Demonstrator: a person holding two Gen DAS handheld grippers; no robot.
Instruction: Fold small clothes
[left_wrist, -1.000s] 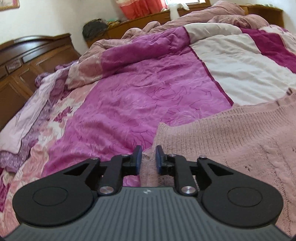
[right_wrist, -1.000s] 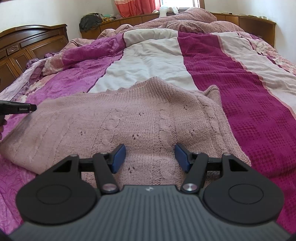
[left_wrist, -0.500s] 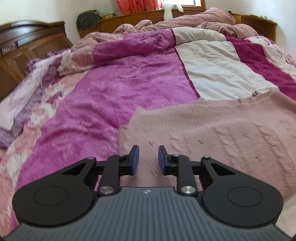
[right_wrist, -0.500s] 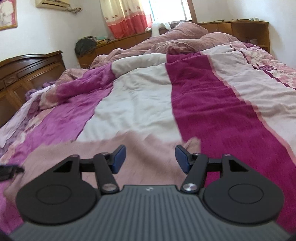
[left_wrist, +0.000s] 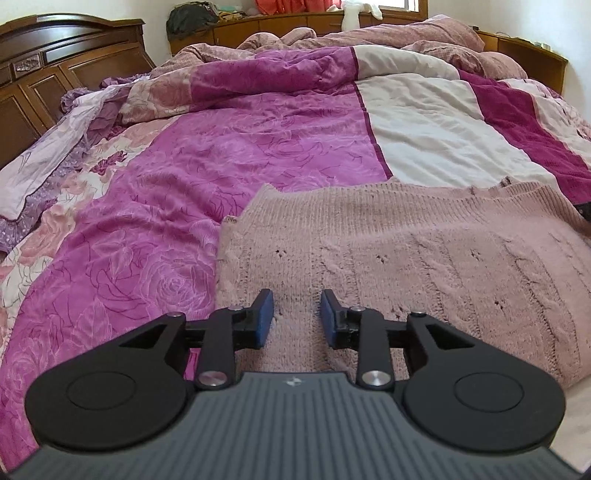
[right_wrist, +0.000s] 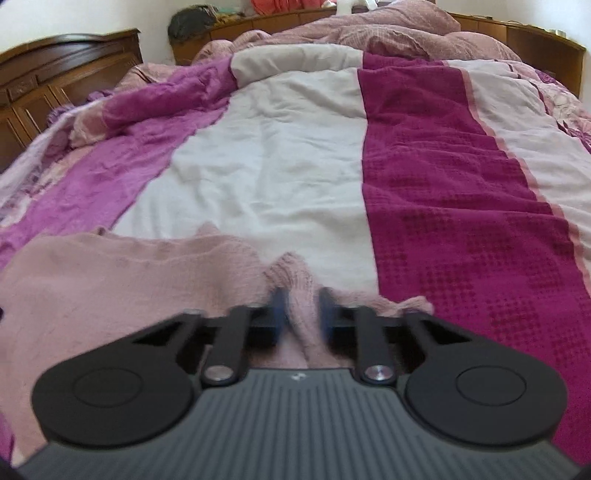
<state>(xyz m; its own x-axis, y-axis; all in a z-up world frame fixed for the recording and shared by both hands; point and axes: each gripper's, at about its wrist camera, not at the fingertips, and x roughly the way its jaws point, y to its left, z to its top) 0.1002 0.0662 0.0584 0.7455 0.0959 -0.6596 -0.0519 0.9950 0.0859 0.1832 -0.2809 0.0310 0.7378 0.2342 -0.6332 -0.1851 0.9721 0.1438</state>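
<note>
A pale pink knitted sweater (left_wrist: 424, 258) lies flat on the bed. My left gripper (left_wrist: 297, 317) hovers over its near left part with the jaws partly open and nothing between them. In the right wrist view the sweater (right_wrist: 110, 280) fills the lower left. My right gripper (right_wrist: 298, 314) has its jaws closed in on a raised fold of the sweater's edge (right_wrist: 295, 280). The blue pads are blurred by motion.
The bed is covered by a quilt of magenta (left_wrist: 240, 155), cream (right_wrist: 266, 158) and dark crimson (right_wrist: 461, 184) panels. A dark wooden cabinet (left_wrist: 44, 66) stands at the left. A wooden headboard shelf (left_wrist: 295, 26) with bundled bedding is at the far end.
My right gripper has narrowed from wide open onto a fold of the sweater's edge. My left gripper has opened a little and shifted right over the sweater.
</note>
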